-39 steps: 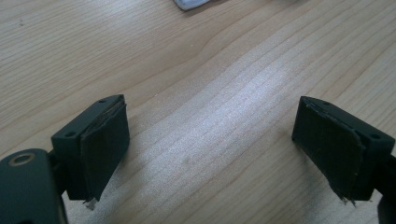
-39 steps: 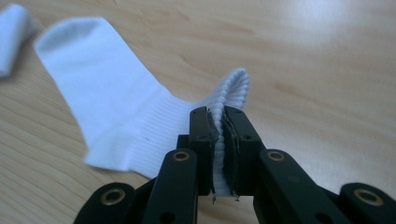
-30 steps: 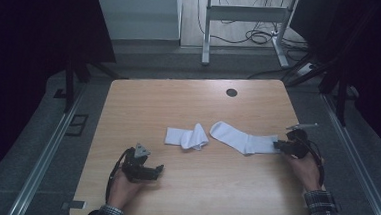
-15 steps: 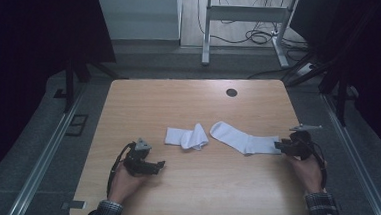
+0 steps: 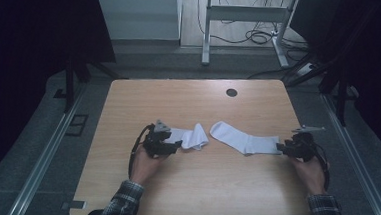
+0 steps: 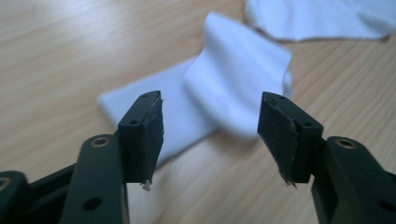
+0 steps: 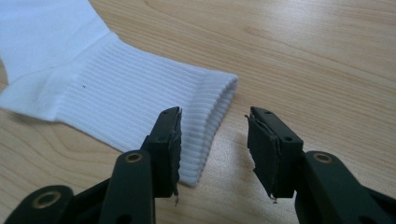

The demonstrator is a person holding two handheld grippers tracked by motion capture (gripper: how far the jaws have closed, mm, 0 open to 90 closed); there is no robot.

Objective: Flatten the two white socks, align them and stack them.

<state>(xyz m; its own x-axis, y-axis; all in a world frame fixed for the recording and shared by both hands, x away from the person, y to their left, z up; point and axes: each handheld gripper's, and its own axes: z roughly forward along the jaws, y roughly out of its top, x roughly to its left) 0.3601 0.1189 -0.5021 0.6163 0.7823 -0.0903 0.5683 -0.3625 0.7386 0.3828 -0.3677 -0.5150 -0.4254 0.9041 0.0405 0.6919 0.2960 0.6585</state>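
Two white socks lie mid-table: a folded sock (image 5: pixel 192 136) on the left and a flat sock (image 5: pixel 241 137) on the right. My left gripper (image 5: pixel 178 145) has come up to the folded sock's near end. Its jaws have just been closing but stand open, and the folded sock (image 6: pixel 233 70) lies in and beyond the gap of the left gripper (image 6: pixel 211 121), unpinched. My right gripper (image 5: pixel 281 146) sits at the flat sock's ribbed cuff (image 7: pixel 205 116). The right gripper (image 7: pixel 215 126) has just been opening; the cuff lies by one jaw, not gripped.
The wooden table (image 5: pixel 179 97) has a round cable hole (image 5: pixel 231 92) near its far edge. The second sock (image 6: pixel 317 18) lies past the folded one. Behind the table stand a metal desk frame (image 5: pixel 207 33) and floor cables (image 5: pixel 263 38). Dark curtains flank both sides.
My left gripper has moved right and away from the person, from bare table up to the folded sock, and its jaws have narrowed. The right hand has stayed by the flat sock's cuff.
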